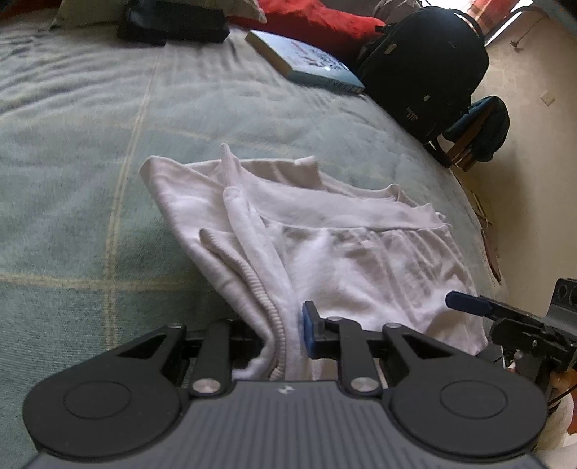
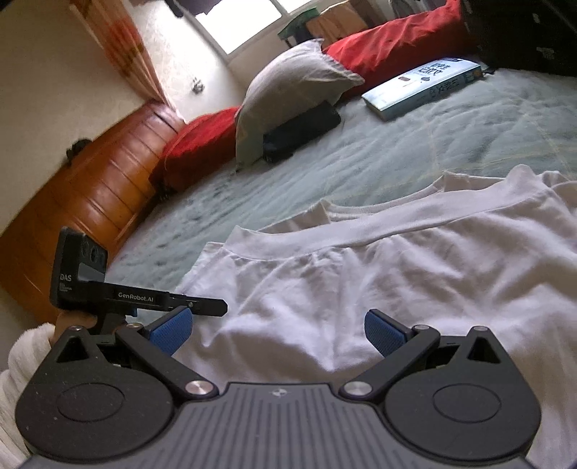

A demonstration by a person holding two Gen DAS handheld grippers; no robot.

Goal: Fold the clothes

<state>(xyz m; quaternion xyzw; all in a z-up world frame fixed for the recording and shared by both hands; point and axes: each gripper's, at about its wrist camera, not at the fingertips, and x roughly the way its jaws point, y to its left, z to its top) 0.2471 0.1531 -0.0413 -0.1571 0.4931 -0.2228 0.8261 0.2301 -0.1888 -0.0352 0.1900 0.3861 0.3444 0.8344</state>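
White garment (image 1: 346,259) spread rumpled on the bed (image 1: 90,162), over a pale green blanket with thin cream lines, ribbed waistband (image 2: 360,231) running across the far side and a ribbed cuff (image 1: 252,285) trailing toward the near edge. Left gripper (image 1: 285,335) clamped on a bunched fold of the white garment, cloth and ribbed cuff pinched between the blue pads, only the right-hand pad visible, the other hidden behind fabric. Right gripper (image 2: 277,333) apart, blue pads wide of each other just above the near part of the white garment, nothing pressed between them; contact with the cloth impossible to tell. In the right wrist view, left gripper (image 2: 144,299) just beside the garment's near left edge, carried by a hand in a fluffy white sleeve (image 2: 21,360). Farther up the bed: a light blue book (image 1: 306,61) lying flat, a grey pillow (image 2: 292,86) leaning on red cushions (image 2: 389,47), a dark folded item (image 2: 303,130) under the pillow's edge, a black backpack (image 1: 425,68) at the bed's side. Wooden bed frame (image 2: 90,187) along the far edge, beneath a bright window (image 2: 245,21).
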